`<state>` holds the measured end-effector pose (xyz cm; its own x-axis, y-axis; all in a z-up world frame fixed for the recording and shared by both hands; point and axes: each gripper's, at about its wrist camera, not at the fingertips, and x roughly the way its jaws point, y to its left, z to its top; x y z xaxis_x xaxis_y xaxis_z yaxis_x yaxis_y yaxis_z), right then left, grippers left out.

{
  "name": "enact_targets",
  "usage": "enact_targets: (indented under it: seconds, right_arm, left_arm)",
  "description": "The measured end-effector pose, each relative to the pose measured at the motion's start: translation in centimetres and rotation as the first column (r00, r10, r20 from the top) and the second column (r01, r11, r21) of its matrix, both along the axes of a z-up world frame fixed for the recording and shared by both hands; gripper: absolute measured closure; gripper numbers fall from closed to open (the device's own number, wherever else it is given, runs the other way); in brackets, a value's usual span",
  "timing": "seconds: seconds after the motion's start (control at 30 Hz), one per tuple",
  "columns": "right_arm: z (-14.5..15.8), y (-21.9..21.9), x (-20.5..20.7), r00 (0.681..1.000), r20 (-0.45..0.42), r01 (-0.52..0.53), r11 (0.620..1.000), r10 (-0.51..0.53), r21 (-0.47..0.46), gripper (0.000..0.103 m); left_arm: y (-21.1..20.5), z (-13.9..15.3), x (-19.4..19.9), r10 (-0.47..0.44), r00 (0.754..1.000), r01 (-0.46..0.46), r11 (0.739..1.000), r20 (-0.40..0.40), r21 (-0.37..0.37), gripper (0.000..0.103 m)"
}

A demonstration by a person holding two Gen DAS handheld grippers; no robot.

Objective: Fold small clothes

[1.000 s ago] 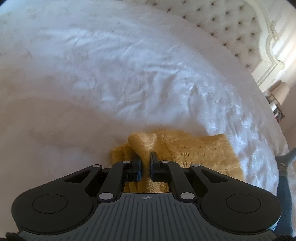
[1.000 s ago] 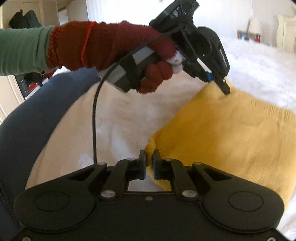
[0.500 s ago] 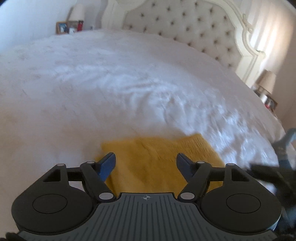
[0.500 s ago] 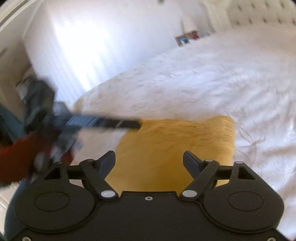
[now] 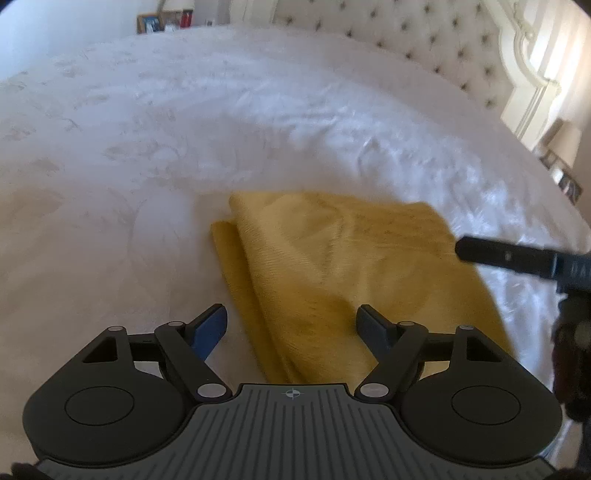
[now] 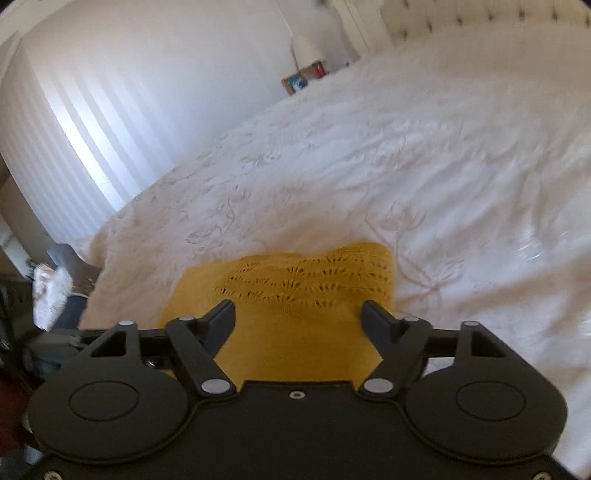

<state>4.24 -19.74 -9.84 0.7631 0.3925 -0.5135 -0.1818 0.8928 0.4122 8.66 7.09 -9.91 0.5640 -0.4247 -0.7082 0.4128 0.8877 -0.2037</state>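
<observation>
My left gripper (image 5: 291,325) is opening and my right gripper (image 6: 299,317) narrowing slightly, both spread wide and pinching nothing above the folded knit (image 5: 332,266), so it lies freely on the bed (image 5: 184,129).

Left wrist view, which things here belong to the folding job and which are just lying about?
Part of the job:
yellow knit garment, folded on the white bedspread
left gripper, jaws opening, gripping nothing
right gripper, closing slightly, gripping nothing

Just lying about:
picture frames
tufted headboard
bedside lamp
</observation>
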Motion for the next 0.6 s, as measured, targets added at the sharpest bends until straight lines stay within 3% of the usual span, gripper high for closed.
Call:
enact_targets:
  seconds: [0.17, 0.27, 0.6]
  right_arm:
    - [-0.8, 1.1, -2.6, 0.996, -0.085, 0.005, 0.986, -0.019, -0.167, 0.023]
    - [-2.1, 1.5, -4.4, 0.987, -0.16, -0.015, 0.956, -0.033, -0.292, 0.018]
    - [-2.0, 0.8, -8.3, 0.976, -0.2, 0.026, 0.959, -0.085, -0.281, 0.015]
  left_arm:
    - [0.1, -0.2, -3.4, -0.006, 1.0, 0.007, 1.0, -0.008, 0.011, 0.027]
    - [0.8, -1.6, -4.4, 0.011, 0.999, -0.01, 1.0, -0.044, 0.027, 0.026]
    - [2.2, -2.0, -8.2, 0.035, 0.999, -0.033, 0.998, -0.032, 0.048, 0.024]
